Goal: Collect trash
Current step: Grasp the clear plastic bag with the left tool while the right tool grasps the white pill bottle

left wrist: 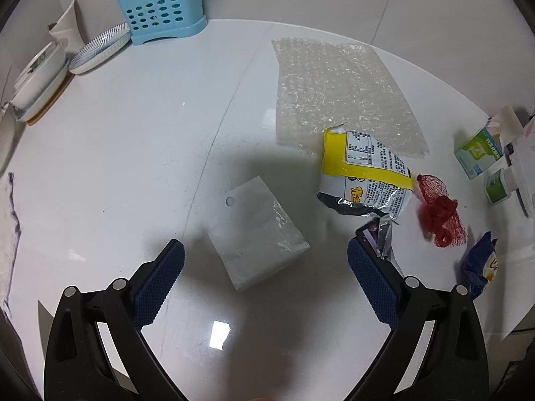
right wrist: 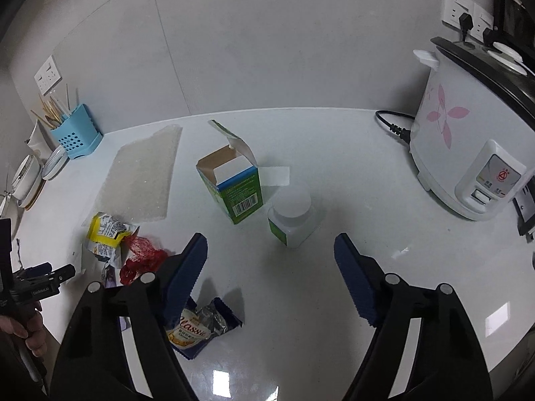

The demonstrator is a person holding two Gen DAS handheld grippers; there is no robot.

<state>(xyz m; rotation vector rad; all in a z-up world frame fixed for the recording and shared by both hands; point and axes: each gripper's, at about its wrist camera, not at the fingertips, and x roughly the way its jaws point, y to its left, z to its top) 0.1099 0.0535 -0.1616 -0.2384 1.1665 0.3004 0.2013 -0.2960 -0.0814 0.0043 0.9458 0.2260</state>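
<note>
In the left wrist view my left gripper (left wrist: 265, 255) hangs open over a clear plastic bag (left wrist: 259, 235) lying flat on the white counter (left wrist: 133, 140); the pads do not touch it. Right of it lie a yellow snack wrapper (left wrist: 362, 173), a red net (left wrist: 438, 212), a foil scrap (left wrist: 383, 237) and a blue wrapper (left wrist: 478, 267). In the right wrist view my right gripper (right wrist: 271, 254) is open, pointing at a white capped bottle (right wrist: 292, 217) with nothing between its jaws. An open green box (right wrist: 235, 182) stands left of the bottle. The blue "Classic" wrapper (right wrist: 197, 327) lies under the left finger.
A bubble wrap sheet (left wrist: 341, 90) lies toward the back. A blue utensil holder (left wrist: 160, 10) and stacked dishes (left wrist: 43, 77) stand at the back left. A white rice cooker (right wrist: 468, 147) with a black cord (right wrist: 393, 125) stands on the right. A hand (right wrist: 23, 330) holds the other gripper at the left edge.
</note>
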